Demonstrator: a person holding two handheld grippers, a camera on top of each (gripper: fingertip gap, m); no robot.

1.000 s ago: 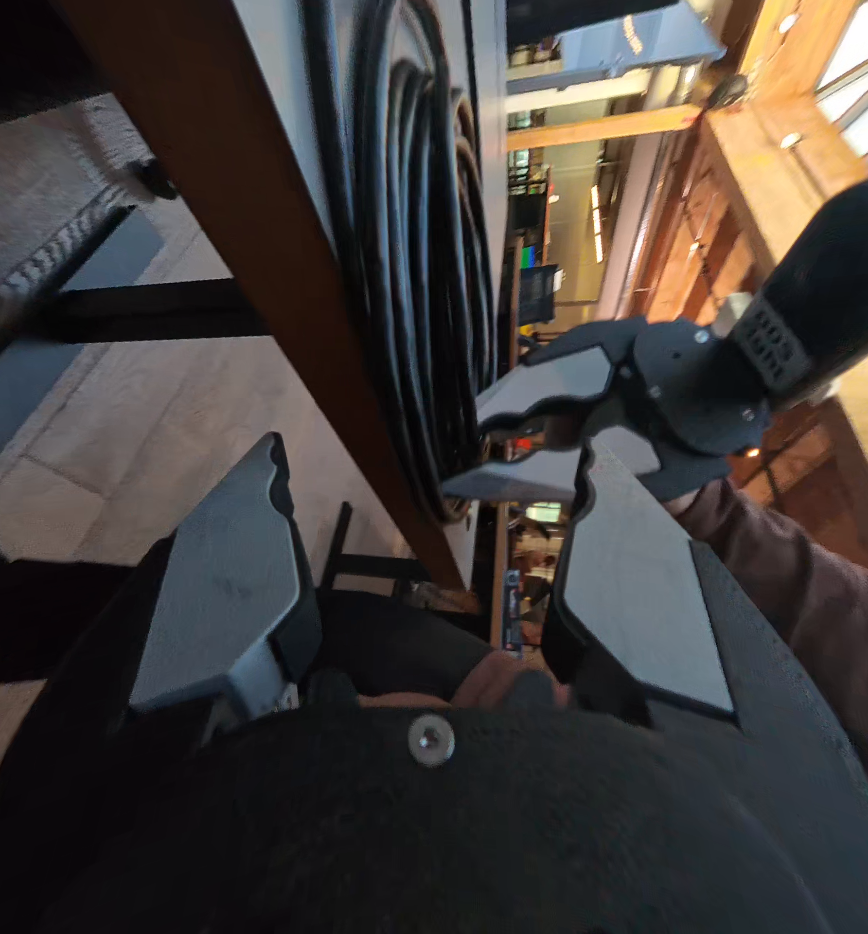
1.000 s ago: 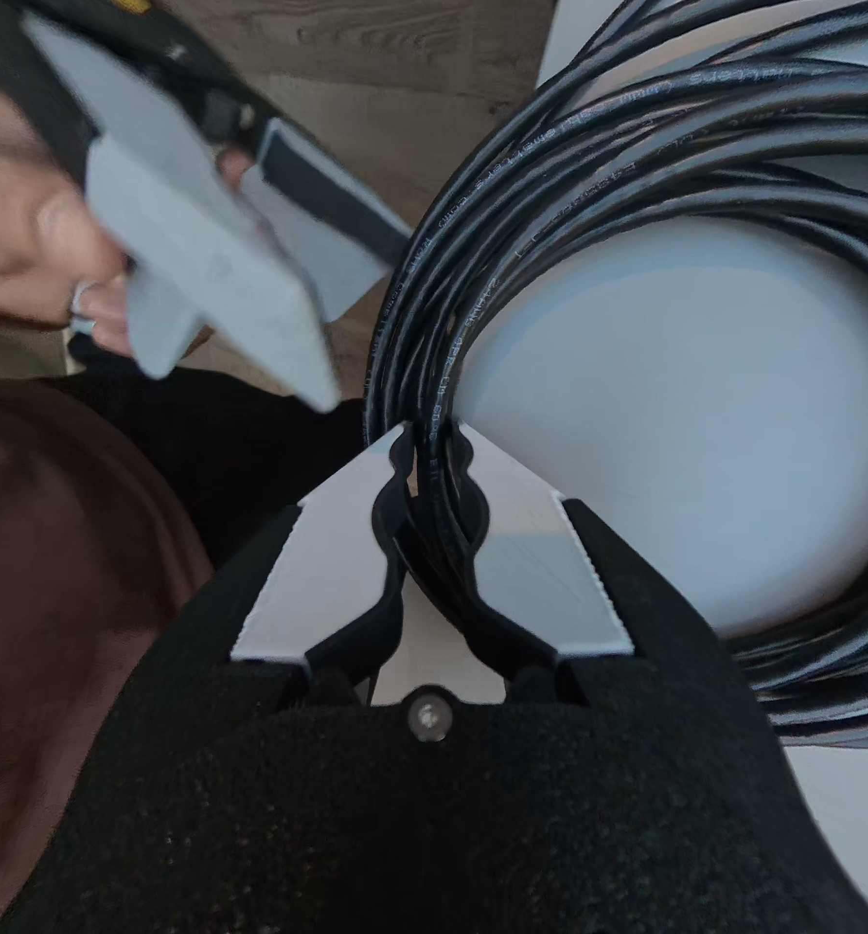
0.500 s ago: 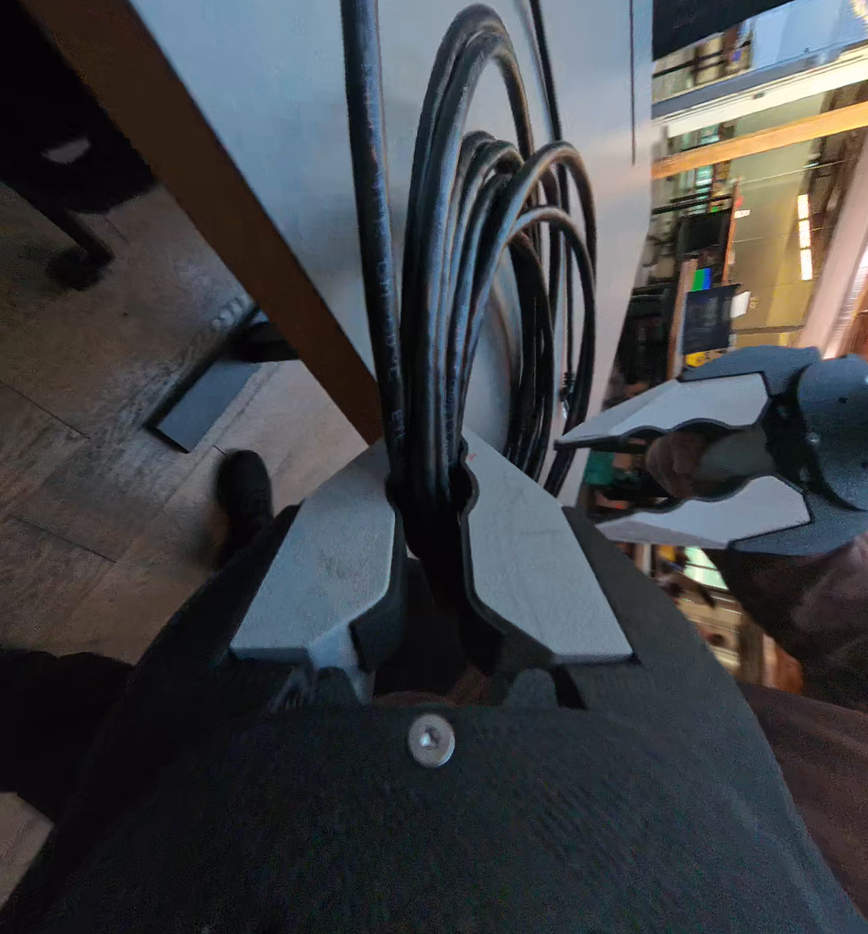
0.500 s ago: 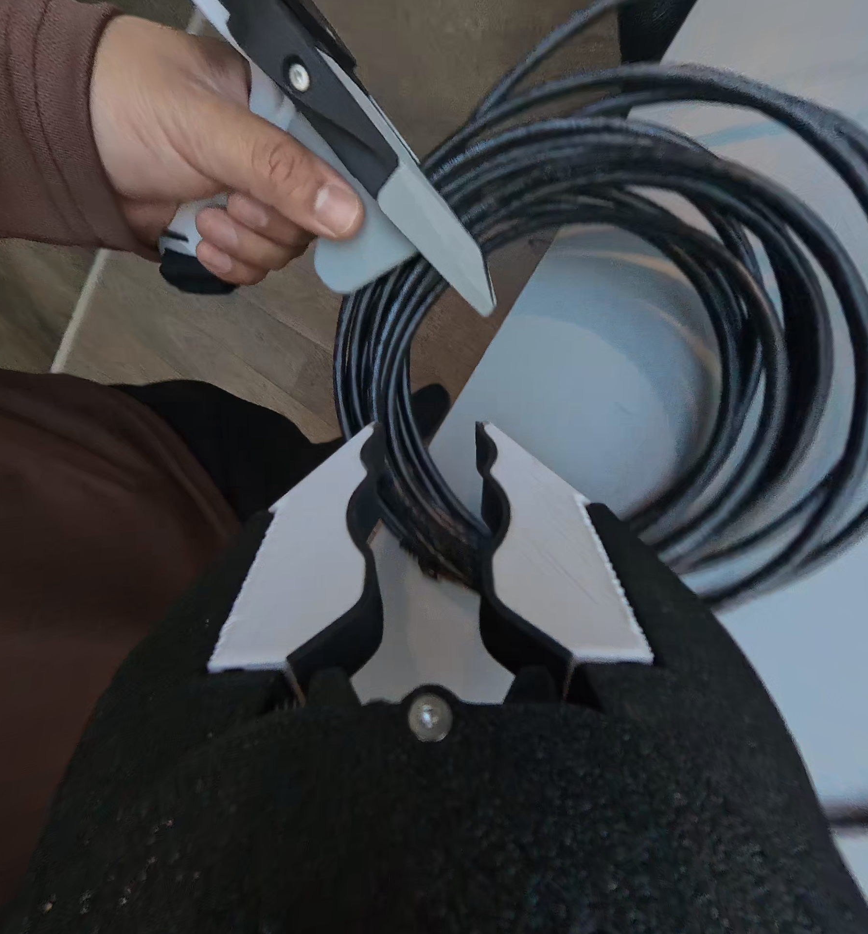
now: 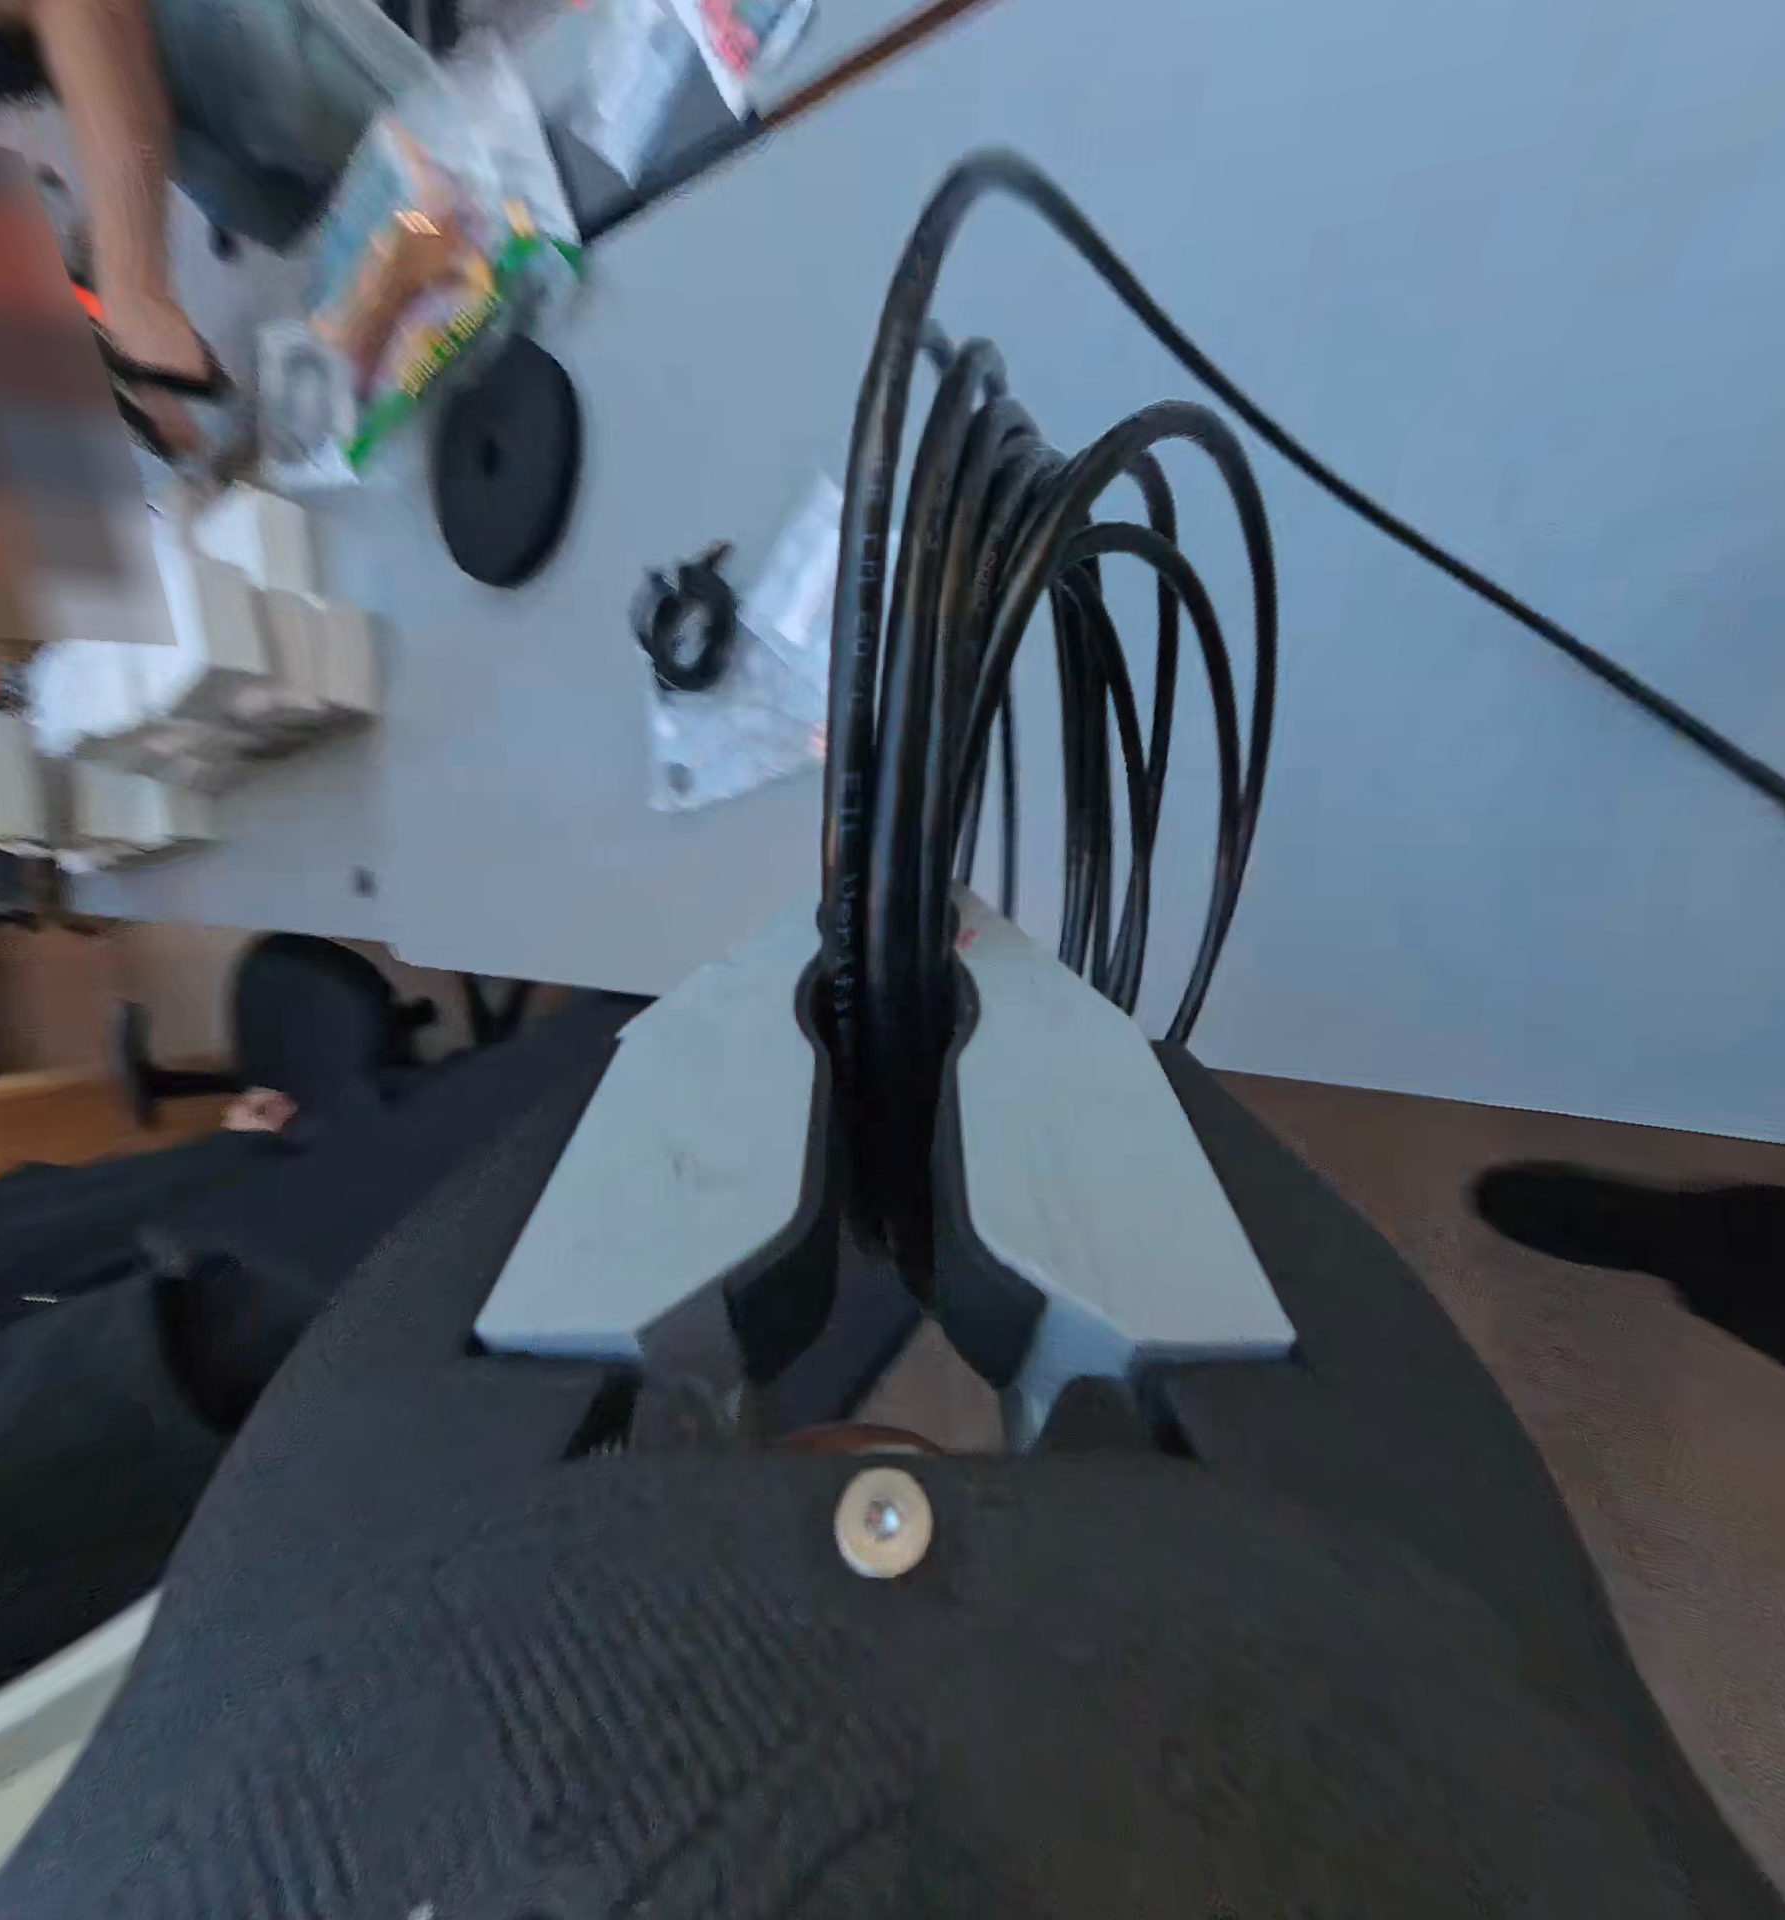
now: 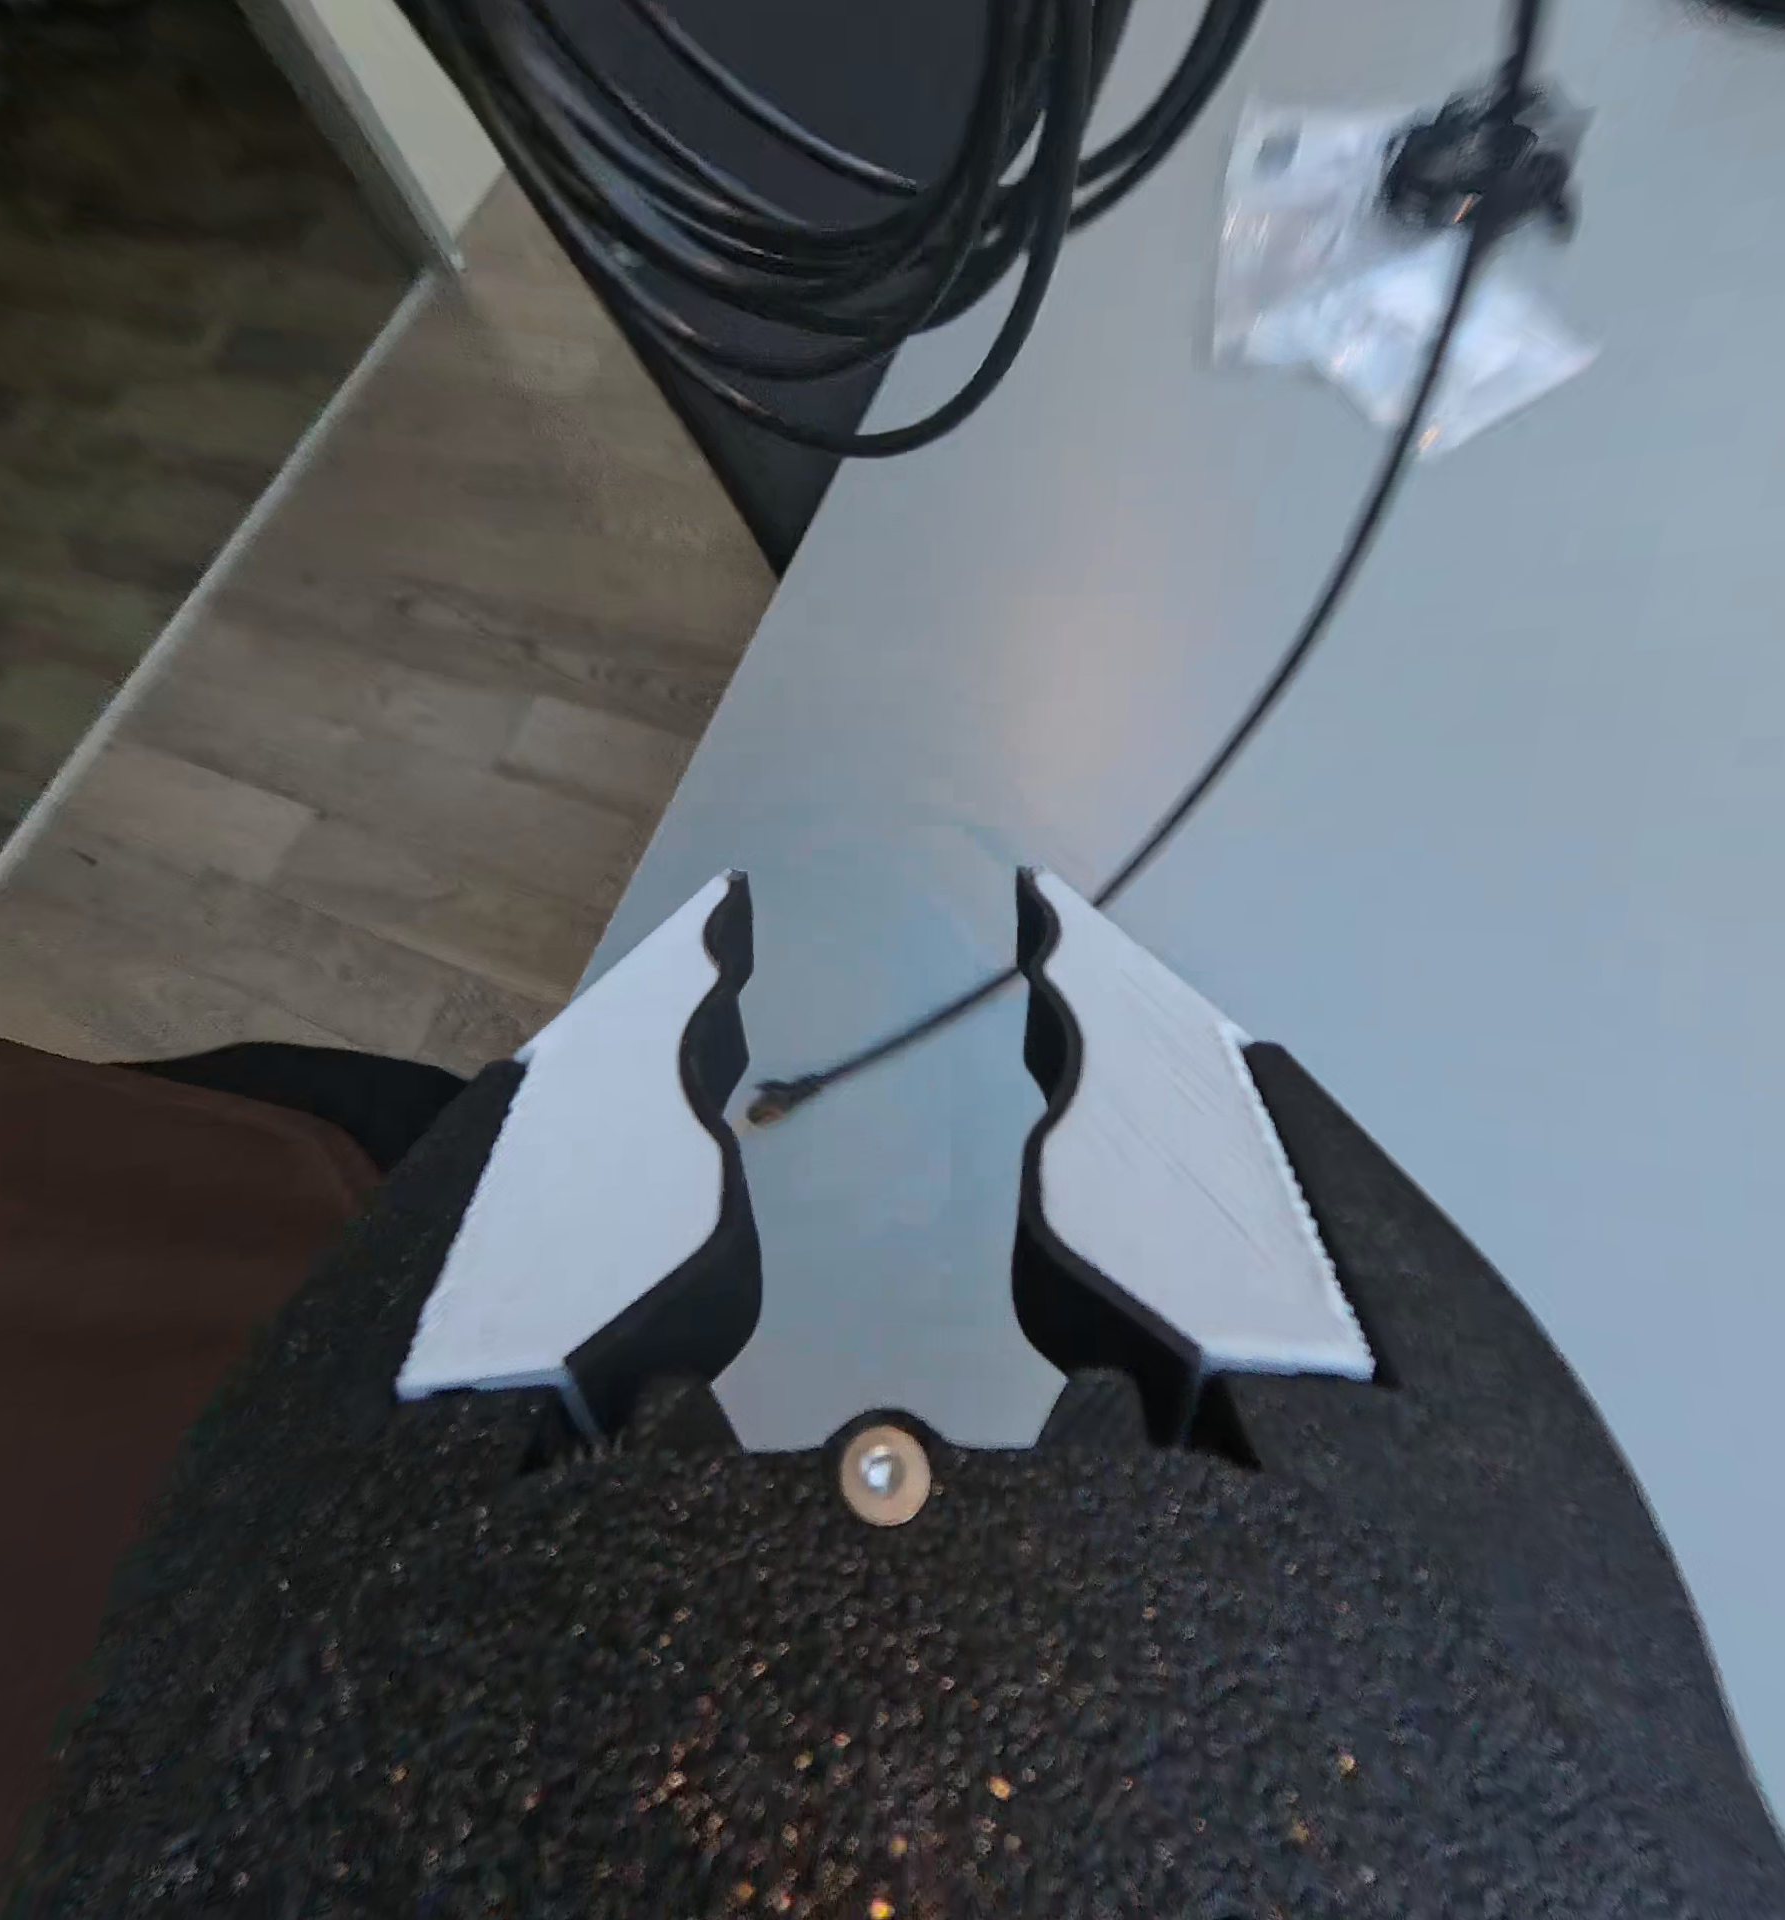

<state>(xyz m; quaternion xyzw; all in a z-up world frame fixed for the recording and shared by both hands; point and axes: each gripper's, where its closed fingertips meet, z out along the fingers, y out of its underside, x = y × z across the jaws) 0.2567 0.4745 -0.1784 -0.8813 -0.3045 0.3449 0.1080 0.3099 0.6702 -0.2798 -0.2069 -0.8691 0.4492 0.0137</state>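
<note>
A coil of black cable (image 5: 1023, 623) stands upright in my left gripper (image 5: 888, 935), which is shut on the bundle of loops above the edge of a white table (image 5: 1490, 312). One loose strand (image 5: 1490, 582) runs off the coil to the right across the table. In the right wrist view, my right gripper (image 6: 880, 904) is open and empty, low over the table (image 6: 1387, 1039) near its edge. The cable's end plug (image 6: 774, 1101) lies on the table between its fingers. The coil (image 6: 815, 208) hangs apart from it at the top.
A clear plastic bag with a small black tie (image 5: 722, 665) and a black disc (image 5: 503, 457) lie on the table. White boxes (image 5: 244, 644) and a colourful packet (image 5: 420, 270) lie at the far left. Wood floor (image 6: 296, 727) lies past the table edge. About 25 cm separates my left fingertips from my right.
My left gripper closed on the coil and swung it over the table. My right gripper let go of the coil, opened and drew back from it.
</note>
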